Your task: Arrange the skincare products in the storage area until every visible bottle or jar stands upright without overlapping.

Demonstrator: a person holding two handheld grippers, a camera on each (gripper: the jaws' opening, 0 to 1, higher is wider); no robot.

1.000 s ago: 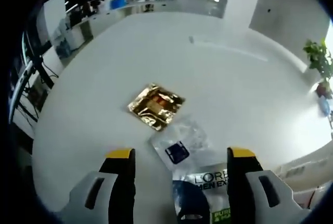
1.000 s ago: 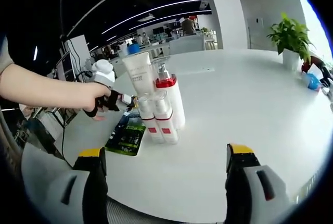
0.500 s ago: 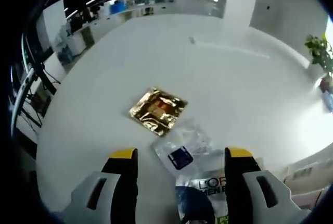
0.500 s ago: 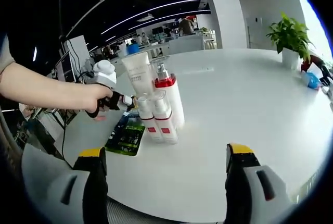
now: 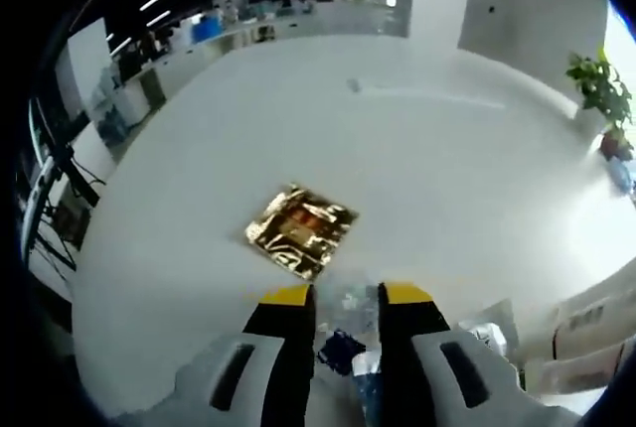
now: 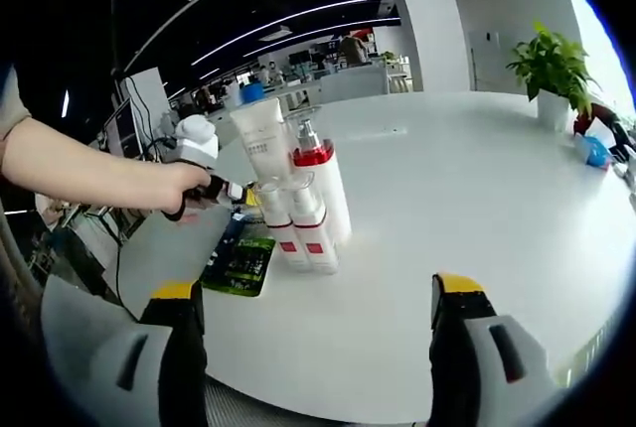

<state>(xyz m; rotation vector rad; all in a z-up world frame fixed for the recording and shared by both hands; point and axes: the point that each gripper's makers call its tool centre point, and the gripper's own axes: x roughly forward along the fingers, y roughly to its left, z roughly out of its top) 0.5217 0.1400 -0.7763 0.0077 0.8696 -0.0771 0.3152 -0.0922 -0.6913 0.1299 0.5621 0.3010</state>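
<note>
My left gripper (image 5: 348, 300) has its jaws drawn close on a clear plastic sachet with a blue label (image 5: 343, 346) that lies flat on the white table (image 5: 427, 169). A gold foil sachet (image 5: 301, 228) lies just beyond it. In the right gripper view a cluster stands upright: a white tube (image 6: 260, 139), a pump bottle with a red collar (image 6: 320, 189) and two small red-banded bottles (image 6: 296, 230). A dark green packet (image 6: 238, 258) lies flat to their left. There a hand holds the left gripper (image 6: 238, 192) low behind the cluster. My right gripper (image 6: 318, 293) is open, short of the bottles.
White boxes (image 5: 586, 338) sit at the right edge in the left gripper view. A potted plant (image 6: 552, 74) and a blue object (image 6: 596, 154) stand at the table's far right. The person's forearm (image 6: 89, 174) reaches in from the left. Office desks lie beyond the table.
The left gripper's jaws have closed from wide apart to a narrow gap around the clear sachet, and it has moved slightly forward. The right gripper and the bottles stay as they were.
</note>
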